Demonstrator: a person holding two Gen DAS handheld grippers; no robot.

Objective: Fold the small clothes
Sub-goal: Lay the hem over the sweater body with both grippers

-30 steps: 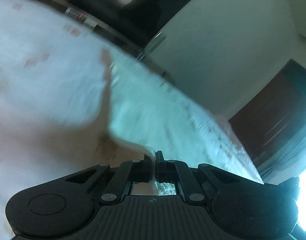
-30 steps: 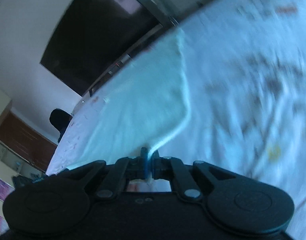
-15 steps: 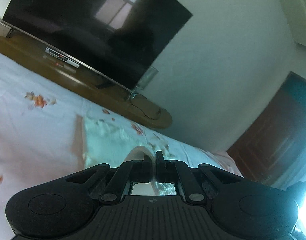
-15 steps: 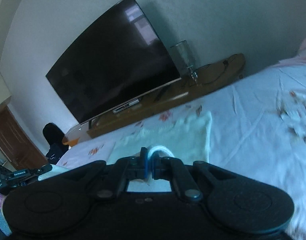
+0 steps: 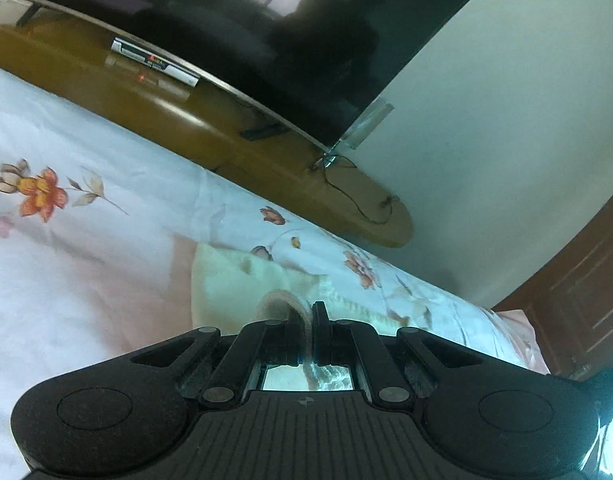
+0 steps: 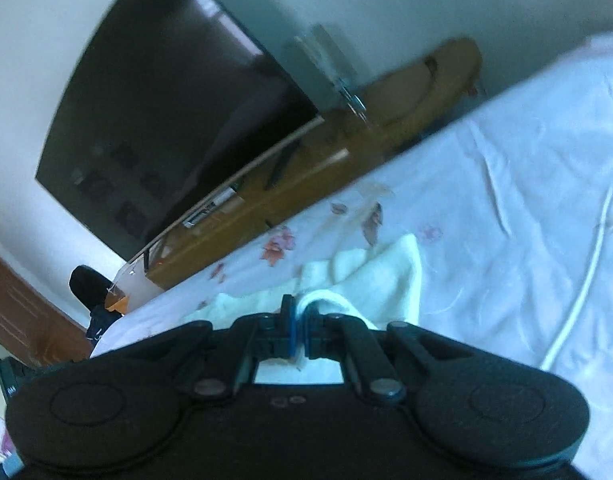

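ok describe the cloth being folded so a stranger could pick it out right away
Start at the big dark television on its long wooden stand; the bed's white flower-printed sheet lies before it. On that sheet lies the small pale cream fuzzy cloth, pinched by both claws; it alone is plain, thick and unprinted.

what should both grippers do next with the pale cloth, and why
Probably open both and let go. The left gripper and right gripper are each shut on a pinched edge of the pale cloth, which already lies low on the floral bedsheet with its far part resting flat. Releasing would set this fold down; lifting again would likely undo it.
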